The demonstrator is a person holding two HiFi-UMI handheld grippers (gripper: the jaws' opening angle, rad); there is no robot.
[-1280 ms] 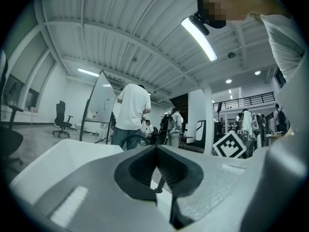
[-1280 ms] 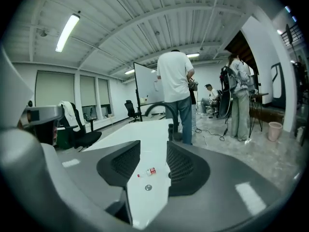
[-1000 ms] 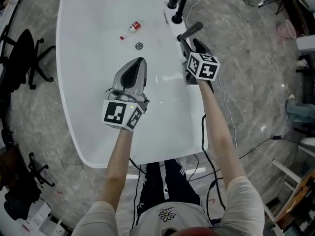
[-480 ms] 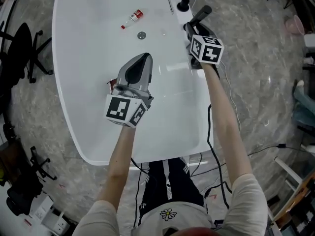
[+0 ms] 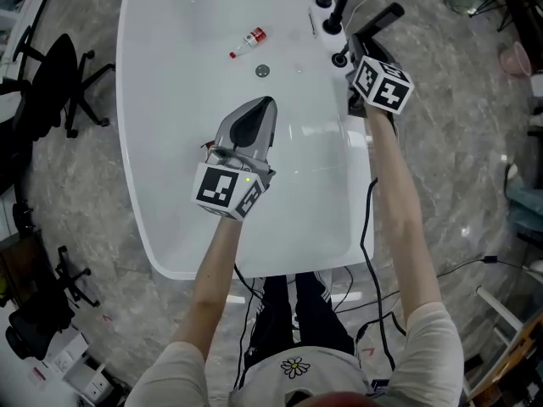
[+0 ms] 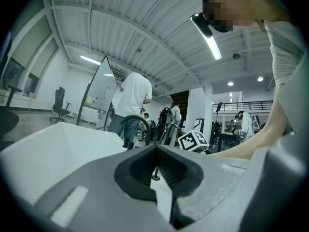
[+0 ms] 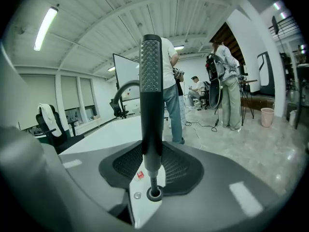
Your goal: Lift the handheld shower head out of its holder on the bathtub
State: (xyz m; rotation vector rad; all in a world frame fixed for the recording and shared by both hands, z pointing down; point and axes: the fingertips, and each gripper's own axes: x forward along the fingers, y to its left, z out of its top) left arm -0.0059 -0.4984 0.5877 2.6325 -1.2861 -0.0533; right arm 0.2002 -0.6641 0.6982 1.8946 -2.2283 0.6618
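One second on, the right gripper's (image 7: 151,151) fingers clamp the shower head (image 7: 150,71), now risen clear of its holder (image 7: 154,193), so the lift looks done; the left gripper's (image 6: 154,149) fingers sit closed and empty.

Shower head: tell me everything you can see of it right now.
The shower head is a slim black wand with a grey dotted spray face at its far end. The right gripper is shut on its lower handle. From its base a thin hose runs into the holder ring on the white bathtub rim.
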